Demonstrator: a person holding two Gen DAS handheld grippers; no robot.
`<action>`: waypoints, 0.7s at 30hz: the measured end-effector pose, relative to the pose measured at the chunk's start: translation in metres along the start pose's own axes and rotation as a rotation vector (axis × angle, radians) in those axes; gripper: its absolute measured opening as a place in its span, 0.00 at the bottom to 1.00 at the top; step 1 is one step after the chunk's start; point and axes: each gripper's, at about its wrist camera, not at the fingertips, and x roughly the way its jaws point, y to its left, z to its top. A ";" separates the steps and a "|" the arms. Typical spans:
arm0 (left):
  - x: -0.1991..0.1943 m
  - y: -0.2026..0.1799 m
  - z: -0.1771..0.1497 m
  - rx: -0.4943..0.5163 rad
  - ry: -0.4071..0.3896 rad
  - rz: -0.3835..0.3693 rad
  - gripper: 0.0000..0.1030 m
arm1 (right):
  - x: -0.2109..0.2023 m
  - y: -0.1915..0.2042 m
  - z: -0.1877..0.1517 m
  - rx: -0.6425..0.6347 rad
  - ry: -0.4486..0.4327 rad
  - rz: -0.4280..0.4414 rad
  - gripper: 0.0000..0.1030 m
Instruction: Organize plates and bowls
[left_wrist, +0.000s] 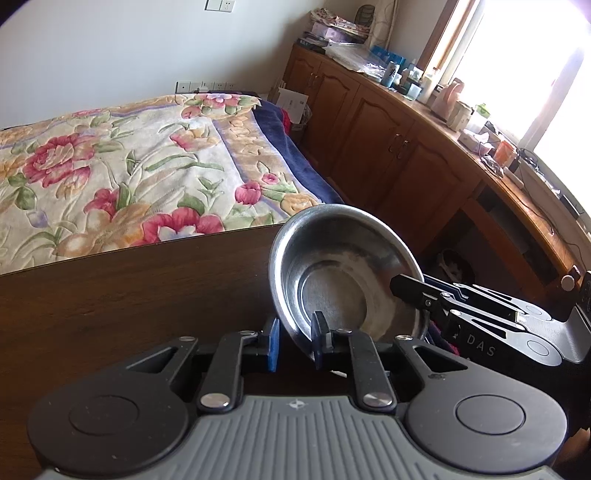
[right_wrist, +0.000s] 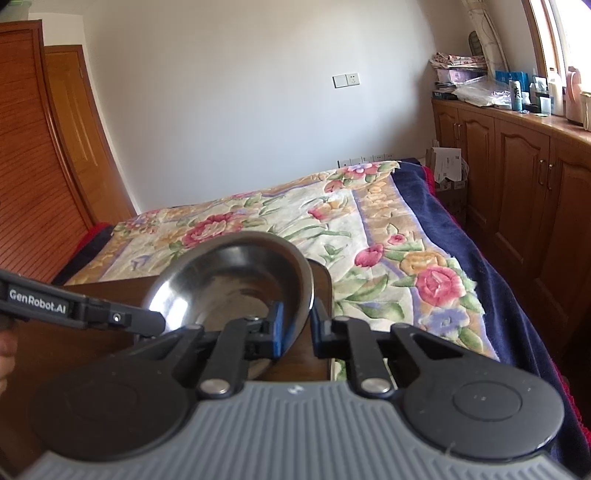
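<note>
1. One steel bowl (left_wrist: 343, 273) and two grippers are seen.
2. The bowl is held tilted above the dark wooden table (left_wrist: 129, 295), its opening turned towards the cameras.
3. Its rim is straddled by the left gripper (left_wrist: 295, 339) and the right gripper (right_wrist: 295, 325); whether the rim is pinched cannot be told.

Left gripper (left_wrist: 295, 341) body: a grey ribbed plate is spanning the base, with a small compass-like mark sitting at its top edge.
Left gripper discs: two round black housings are flanking the plate, each showing a raised circle.
Left gripper linkages: black bars are running forward, each ending in a shiny silver rivet.
Fingers (left_wrist: 274, 343): blue pads are lining the black fingers.
Right gripper (right_wrist: 295, 326) body: the same grey ribbed plate, black discs and silver rivets are showing.
Right gripper markings: white letters "DAS" are showing on its side in the left wrist view.
Left gripper markings: white "GenRobot.AI" lettering is showing on its black finger bar, beside a small screw.
</note>
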 end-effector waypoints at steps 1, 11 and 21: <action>-0.002 0.000 0.000 0.000 0.000 -0.004 0.18 | -0.001 0.001 0.000 -0.007 -0.001 0.000 0.17; -0.035 -0.009 -0.005 0.048 -0.042 -0.006 0.18 | -0.019 0.009 0.005 -0.005 -0.028 0.028 0.17; -0.088 -0.013 -0.020 0.077 -0.117 -0.007 0.18 | -0.055 0.031 0.009 -0.022 -0.085 0.070 0.17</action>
